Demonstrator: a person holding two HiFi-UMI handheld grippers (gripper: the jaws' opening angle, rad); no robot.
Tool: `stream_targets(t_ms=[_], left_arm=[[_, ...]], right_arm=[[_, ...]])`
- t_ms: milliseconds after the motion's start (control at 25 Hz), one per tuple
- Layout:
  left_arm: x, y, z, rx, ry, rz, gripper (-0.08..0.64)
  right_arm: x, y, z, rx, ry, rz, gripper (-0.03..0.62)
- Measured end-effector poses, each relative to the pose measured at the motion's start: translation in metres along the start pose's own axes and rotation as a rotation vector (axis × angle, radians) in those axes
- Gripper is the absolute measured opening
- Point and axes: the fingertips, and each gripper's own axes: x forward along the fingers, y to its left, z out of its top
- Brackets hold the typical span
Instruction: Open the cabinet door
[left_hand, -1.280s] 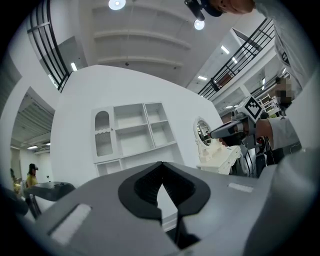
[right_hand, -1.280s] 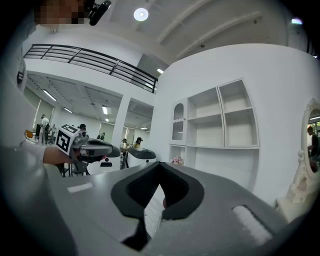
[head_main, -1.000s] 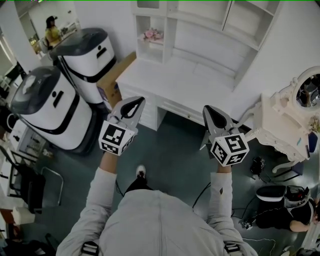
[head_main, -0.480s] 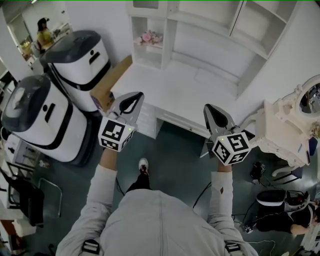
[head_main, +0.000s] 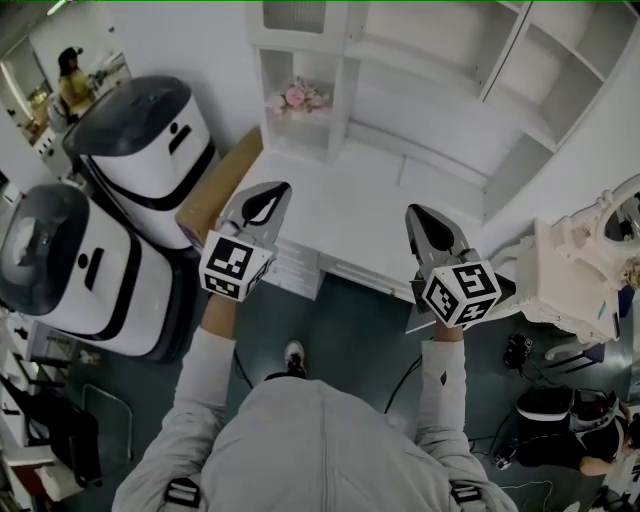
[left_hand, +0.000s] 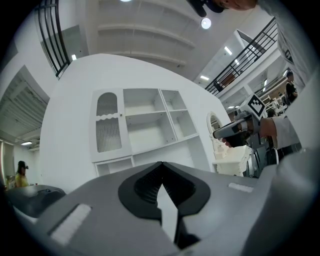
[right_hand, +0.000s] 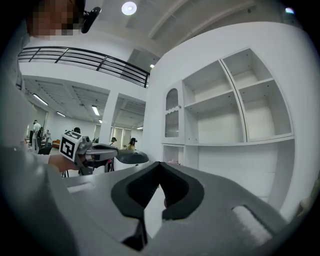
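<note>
The white shelf unit's cabinet door, arched with a ribbed panel, is closed at the unit's upper left; it also shows in the left gripper view and the right gripper view. My left gripper is held level over the white desk, shut and empty, well short of the door. My right gripper is level beside it over the desk's front edge, also shut with nothing in it. In their own views the left gripper's and the right gripper's jaws meet at the tips.
Two white-and-black rounded machines stand at the left, with a cardboard box against the desk's side. An ornate white dressing table stands at the right, with cables and gear on the floor below it. Pink flowers sit in a cubby.
Both grippers have moved forward together toward the desk and shelf unit, which now lie closer. Neither gripper has opened.
</note>
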Motion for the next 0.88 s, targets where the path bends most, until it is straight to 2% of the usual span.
stream_targets(t_ms=[440, 880], left_arm=[[0.042, 0.064, -0.027, -0.029, 0.014, -0.010, 0.017], [0.075, 0.103, -0.045, -0.025, 0.032, -0.042, 0.017]], right_arm=[[0.077, -0.013, 0.006, -0.005, 0.014, 0.001, 0.003], [0.130, -0.030, 0.006, 0.008, 0.013, -0.019, 0.002]])
